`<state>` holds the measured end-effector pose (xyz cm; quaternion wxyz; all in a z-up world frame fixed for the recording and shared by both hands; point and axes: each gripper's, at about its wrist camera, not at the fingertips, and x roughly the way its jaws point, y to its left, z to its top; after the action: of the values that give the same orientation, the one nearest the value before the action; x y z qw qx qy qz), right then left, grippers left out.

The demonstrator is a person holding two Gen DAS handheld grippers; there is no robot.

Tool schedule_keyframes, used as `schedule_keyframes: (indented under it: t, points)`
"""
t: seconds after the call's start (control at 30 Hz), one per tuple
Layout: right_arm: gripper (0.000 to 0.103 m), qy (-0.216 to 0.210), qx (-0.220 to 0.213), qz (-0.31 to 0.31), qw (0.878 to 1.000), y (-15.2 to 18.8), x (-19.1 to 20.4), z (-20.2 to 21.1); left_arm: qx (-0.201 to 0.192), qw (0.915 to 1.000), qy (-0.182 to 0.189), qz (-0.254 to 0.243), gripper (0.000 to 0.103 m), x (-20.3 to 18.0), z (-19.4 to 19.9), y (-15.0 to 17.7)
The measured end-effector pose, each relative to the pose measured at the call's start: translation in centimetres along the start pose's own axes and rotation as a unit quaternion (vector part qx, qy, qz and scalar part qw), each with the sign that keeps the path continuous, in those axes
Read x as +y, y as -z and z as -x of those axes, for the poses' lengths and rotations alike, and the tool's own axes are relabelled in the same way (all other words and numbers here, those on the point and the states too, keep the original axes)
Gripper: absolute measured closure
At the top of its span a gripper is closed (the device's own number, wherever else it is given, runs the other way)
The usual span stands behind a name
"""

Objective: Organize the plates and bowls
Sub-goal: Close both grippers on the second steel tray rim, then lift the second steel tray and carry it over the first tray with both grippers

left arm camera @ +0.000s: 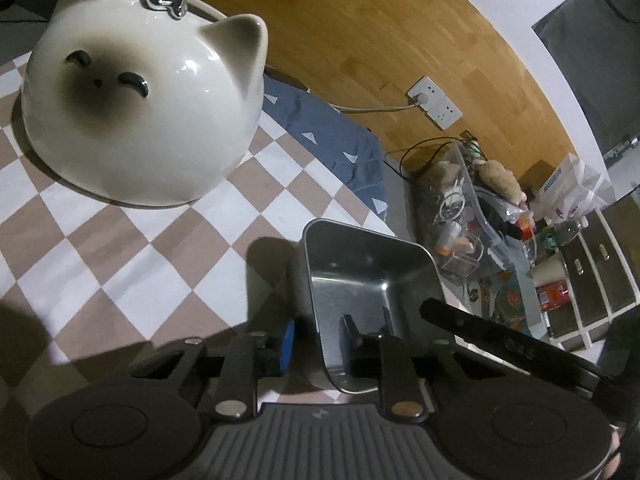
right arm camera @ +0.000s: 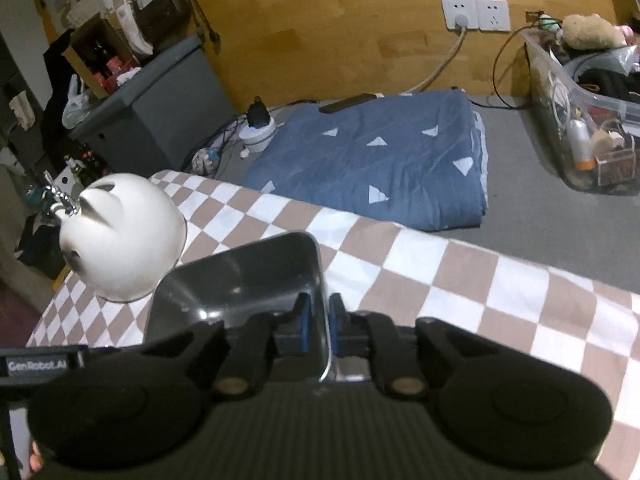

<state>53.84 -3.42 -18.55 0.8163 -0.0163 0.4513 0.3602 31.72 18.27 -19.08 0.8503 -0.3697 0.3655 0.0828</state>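
Steel rectangular tray [left arm camera: 360,276], shiny and deep-walled, sits between both tools on the checked pink-and-white cloth [left arm camera: 120,264] of the bench: the left tool [left arm camera: 316,336] is clenched on its near-left wall, one blue pad outside and one inside, and the right tool [right arm camera: 318,320] pinches the opposite wall the same way. Just beyond the left tool, to its left, stands the white ceramic cat-faced bowl [left arm camera: 140,92], upside down, near the tray but apart from it. My worry is that the thin, slick wall may slide out of a pad if the two hands lift unevenly, or that the tray swings into the cat bowl. Only the left view shows the cat's face; only the right shows the folded blue blanket [right arm camera: 380,160] whole.
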Motion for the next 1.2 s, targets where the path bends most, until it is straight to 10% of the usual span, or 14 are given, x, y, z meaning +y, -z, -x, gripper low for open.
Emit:
schedule_keyframes:
  t: [1.2]
  points:
    - [0.092,0.037,-0.03,-0.032,0.998,12.2,5.9,18.7,0.036,0.9928,0.018,-0.113,0.089,-5.0,14.3,10.5]
